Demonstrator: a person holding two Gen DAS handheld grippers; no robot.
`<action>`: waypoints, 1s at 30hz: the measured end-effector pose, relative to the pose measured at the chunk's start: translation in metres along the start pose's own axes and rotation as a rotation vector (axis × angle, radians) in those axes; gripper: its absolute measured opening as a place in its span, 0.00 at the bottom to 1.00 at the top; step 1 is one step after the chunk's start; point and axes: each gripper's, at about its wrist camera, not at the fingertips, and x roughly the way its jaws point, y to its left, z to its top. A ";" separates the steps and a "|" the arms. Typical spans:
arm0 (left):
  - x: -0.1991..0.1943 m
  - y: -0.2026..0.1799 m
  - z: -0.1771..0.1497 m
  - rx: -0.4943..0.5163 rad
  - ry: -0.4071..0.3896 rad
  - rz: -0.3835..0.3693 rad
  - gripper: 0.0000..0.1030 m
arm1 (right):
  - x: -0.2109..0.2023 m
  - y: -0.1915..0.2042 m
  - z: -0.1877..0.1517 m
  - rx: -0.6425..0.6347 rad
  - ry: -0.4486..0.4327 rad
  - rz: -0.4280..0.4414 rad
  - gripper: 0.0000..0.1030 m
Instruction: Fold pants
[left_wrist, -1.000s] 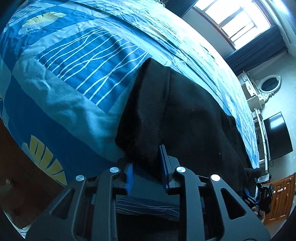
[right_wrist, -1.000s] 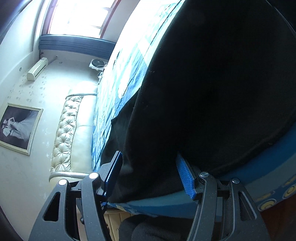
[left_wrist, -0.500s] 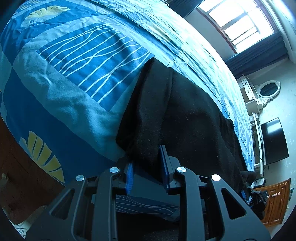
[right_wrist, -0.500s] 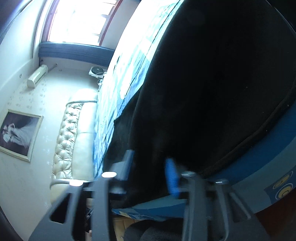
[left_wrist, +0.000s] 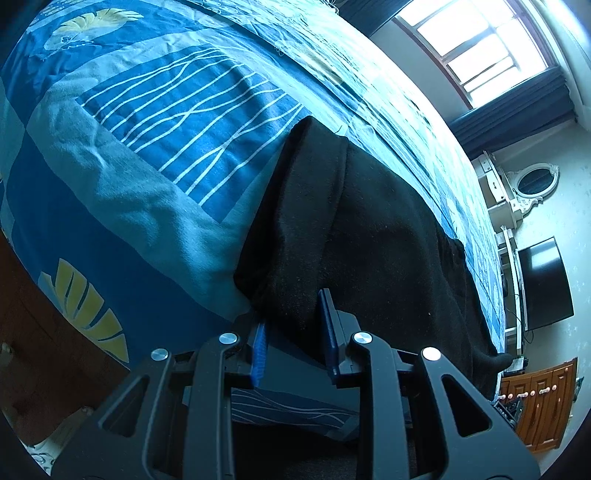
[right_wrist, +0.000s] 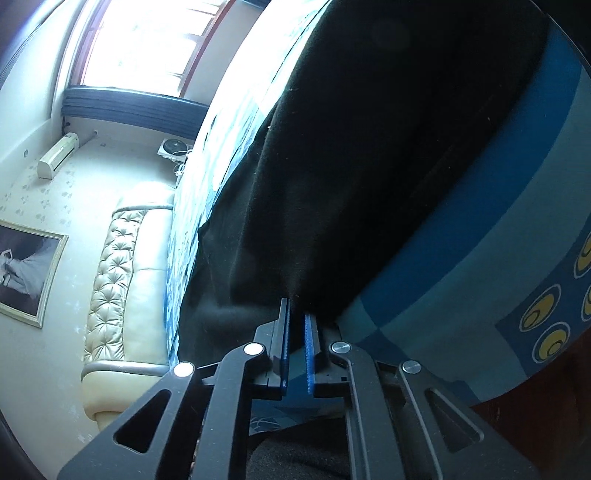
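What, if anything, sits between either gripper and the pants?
Nothing visible. The right gripper has its jaws shut on the near edge of the pants; the left gripper has pants cloth between its jaws, on the bedspread.

Open blue bedspread (left_wrist: 155, 177) left of the black pants (left_wrist: 369, 236); tufted headboard (right_wrist: 114, 280) beyond their far edge.

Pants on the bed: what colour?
Plain black pants, clearest in the left wrist view.
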 end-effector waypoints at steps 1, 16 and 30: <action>-0.002 -0.001 -0.001 0.008 0.000 0.007 0.24 | -0.003 0.001 0.000 -0.004 0.002 0.000 0.09; -0.031 -0.110 -0.033 0.384 -0.098 0.020 0.42 | -0.176 -0.067 0.130 0.166 -0.370 -0.043 0.38; 0.027 -0.123 -0.054 0.308 -0.020 0.068 0.50 | -0.160 -0.142 0.234 0.332 -0.523 -0.163 0.37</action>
